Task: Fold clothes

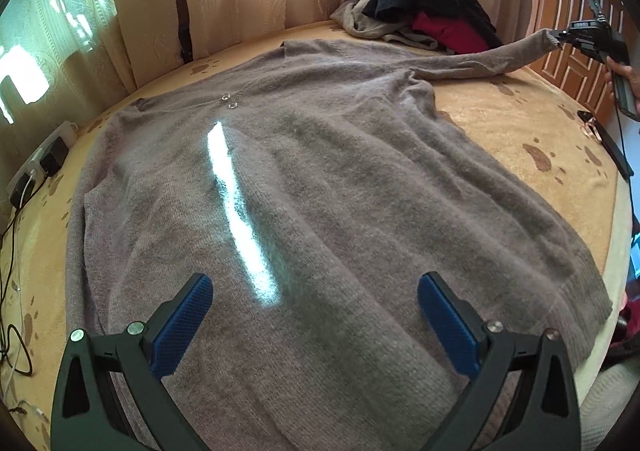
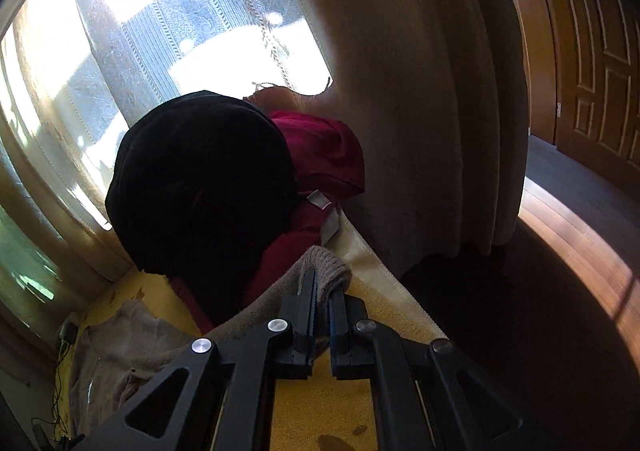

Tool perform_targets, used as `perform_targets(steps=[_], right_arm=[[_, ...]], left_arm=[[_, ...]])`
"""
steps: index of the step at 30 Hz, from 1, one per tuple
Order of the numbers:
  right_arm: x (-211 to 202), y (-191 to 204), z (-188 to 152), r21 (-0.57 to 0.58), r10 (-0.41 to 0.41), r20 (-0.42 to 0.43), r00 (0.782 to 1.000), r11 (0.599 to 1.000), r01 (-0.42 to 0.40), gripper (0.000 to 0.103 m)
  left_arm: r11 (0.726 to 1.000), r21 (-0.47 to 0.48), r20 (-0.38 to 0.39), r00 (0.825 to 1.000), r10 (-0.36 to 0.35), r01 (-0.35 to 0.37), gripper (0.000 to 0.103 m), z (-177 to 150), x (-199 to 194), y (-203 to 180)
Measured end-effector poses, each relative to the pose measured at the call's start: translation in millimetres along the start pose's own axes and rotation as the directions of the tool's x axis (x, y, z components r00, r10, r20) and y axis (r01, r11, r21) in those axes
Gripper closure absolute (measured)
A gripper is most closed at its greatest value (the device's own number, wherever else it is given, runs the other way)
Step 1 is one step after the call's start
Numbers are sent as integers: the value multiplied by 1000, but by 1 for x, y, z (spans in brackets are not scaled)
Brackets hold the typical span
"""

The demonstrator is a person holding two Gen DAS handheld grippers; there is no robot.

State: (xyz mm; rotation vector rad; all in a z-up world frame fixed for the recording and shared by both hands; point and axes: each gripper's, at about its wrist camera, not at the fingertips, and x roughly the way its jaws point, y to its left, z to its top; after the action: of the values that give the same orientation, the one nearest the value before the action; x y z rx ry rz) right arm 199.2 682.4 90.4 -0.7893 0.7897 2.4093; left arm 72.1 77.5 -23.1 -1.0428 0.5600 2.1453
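Grey-brown cardigan [image 1: 320,179] spread flat, front up, across yellow bedspread [image 1: 520,119]; sunlit strip down middle. Left gripper [image 1: 316,291] above hem, blue pads [image 1: 184,323] wide apart, nothing between. Right gripper [image 2: 322,287] pinching sleeve cuff [image 2: 328,263], sleeve [image 1: 492,61] stretched out over far right edge of bed. Pile of black and red clothes [image 1: 424,7] behind collar, by curtains [image 1: 152,3].

Beneath the left gripper [image 1: 314,315], the cardigan's [image 1: 320,191] hem was cut off by the lower edge; ahead of the right gripper [image 2: 322,291], a black garment [image 2: 200,179] hid most of the red one [image 2: 320,155]
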Motion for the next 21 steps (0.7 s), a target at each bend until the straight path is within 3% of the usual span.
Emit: perform_targets(steps=[4, 7, 11, 12, 13, 14, 15, 19, 21], right_arm=[[6, -18, -8, 38, -42, -70, 997, 998, 45, 97], [8, -35, -11, 64, -30, -156, 987, 997, 41, 93], [-3, -60, -13, 129, 14, -203, 979, 992, 13, 86], [-8, -65, -13, 148, 17, -204, 979, 989, 13, 68], [-14, -68, -12, 154, 4, -196, 981, 988, 27, 25], [-22, -67, -12, 149, -4, -176, 984, 988, 31, 8], [-30, -66, -12, 142, -12, -156, 988, 989, 34, 0], [-63, -19, -28, -18, 4, -101, 995, 1000, -6, 0], [-72, 22, -52, -108, 107, -126, 986, 987, -120, 0]], left_arm=[[1000, 10, 34, 999, -12, 12, 0, -3, -4, 3], [1000, -23, 47, 999, -3, 5, 0, -4, -6, 14], [996, -92, 53, 999, -4, 9, 0, -10, -13, 33], [995, -101, 59, 998, 3, 3, 0, -12, -16, 37], [994, -106, 65, 998, 14, -7, 0, -14, -20, 40], [994, -109, 70, 997, 26, -18, 0, -16, -23, 43], [993, -113, 75, 996, 38, -29, 0, -19, -27, 45], [990, -129, 97, 993, 72, -60, 0, -29, -43, 55], [987, -147, 108, 991, 82, -66, 0, -35, -51, 61]])
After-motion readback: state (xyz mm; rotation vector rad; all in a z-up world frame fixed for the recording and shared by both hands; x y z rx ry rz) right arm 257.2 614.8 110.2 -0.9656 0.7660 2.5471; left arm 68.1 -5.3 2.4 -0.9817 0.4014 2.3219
